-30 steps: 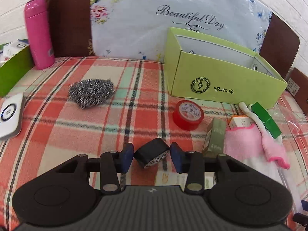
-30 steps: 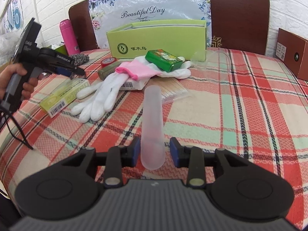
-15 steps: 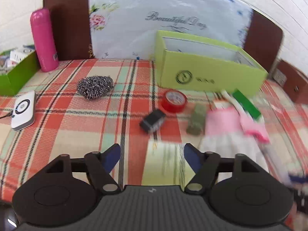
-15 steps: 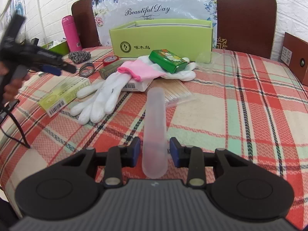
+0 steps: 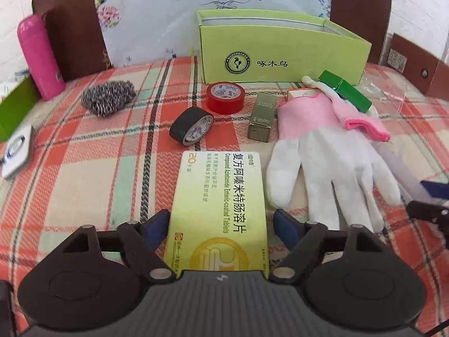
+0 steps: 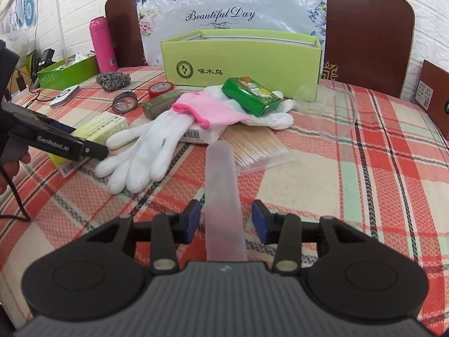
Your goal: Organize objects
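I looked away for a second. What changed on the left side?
The left claw let go of the black tape roll, now lying on the cloth, drew back and straddles the yellow tablet box, jaws just narrowing. The frosted tube stayed between the right claw's pads.

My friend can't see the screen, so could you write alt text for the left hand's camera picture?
The left gripper hangs open over a yellow-green tablet box lying between its fingers on a plaid tablecloth. Beyond lie a black tape roll, red tape roll, steel scourer, white glove and a lime-green open box.
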A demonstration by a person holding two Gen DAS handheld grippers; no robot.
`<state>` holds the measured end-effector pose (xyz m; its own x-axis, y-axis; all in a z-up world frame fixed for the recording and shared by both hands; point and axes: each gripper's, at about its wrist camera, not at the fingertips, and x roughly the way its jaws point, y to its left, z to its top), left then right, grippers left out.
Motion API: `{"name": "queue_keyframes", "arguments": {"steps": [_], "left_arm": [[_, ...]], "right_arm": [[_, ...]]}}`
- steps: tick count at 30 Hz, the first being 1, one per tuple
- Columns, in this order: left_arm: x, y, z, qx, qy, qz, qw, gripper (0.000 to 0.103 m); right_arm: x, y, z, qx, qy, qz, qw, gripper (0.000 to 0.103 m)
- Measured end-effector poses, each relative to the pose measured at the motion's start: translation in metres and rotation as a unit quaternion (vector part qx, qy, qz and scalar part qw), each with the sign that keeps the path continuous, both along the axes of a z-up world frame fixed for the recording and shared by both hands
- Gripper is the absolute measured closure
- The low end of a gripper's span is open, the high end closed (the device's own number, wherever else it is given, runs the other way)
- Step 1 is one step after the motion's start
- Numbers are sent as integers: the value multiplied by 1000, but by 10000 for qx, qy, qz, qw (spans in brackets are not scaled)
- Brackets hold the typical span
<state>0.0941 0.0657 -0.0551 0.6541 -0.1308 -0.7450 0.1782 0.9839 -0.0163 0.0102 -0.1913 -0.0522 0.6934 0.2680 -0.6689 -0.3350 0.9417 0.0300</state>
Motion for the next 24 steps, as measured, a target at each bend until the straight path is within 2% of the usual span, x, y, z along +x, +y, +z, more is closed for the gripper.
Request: {"name": "queue_keyframes", "arguments": {"steps": [1,2,3,6,9,12,16,21,24], "left_arm": [[-1,0,2,35,-25,10,10000,35],[-2,0,3,63,12,-7,10000,34],[-2,1,5,51,43,12,10000,35],[-11,3,16,-53,-67,-6,10000,35],[-20,2,39,-126,-351,-79,9993,35],[-20,-1,67,-252,-704,-205,9970,35],[-6,-16,103,-361,-1151,-403,9919,35],[29,-38,143,-515,-1631,-401,9844,34],[62,-47,163,-817,-1741,-336,9808,34]], "right_arm": [[0,1,-1,-37,6,31,10000,65],[0,1,0,-39,23,90,9999,73],[-1,2,1,-22,56,139,9999,77],[-5,-1,9,150,217,240,9994,77],[-11,-9,26,489,244,360,9979,77],[-12,-17,52,727,7,429,9964,77],[8,-27,88,928,-435,401,9939,77],[55,-29,131,906,-1057,299,9898,77],[94,-23,145,830,-1303,206,9878,77]]}}
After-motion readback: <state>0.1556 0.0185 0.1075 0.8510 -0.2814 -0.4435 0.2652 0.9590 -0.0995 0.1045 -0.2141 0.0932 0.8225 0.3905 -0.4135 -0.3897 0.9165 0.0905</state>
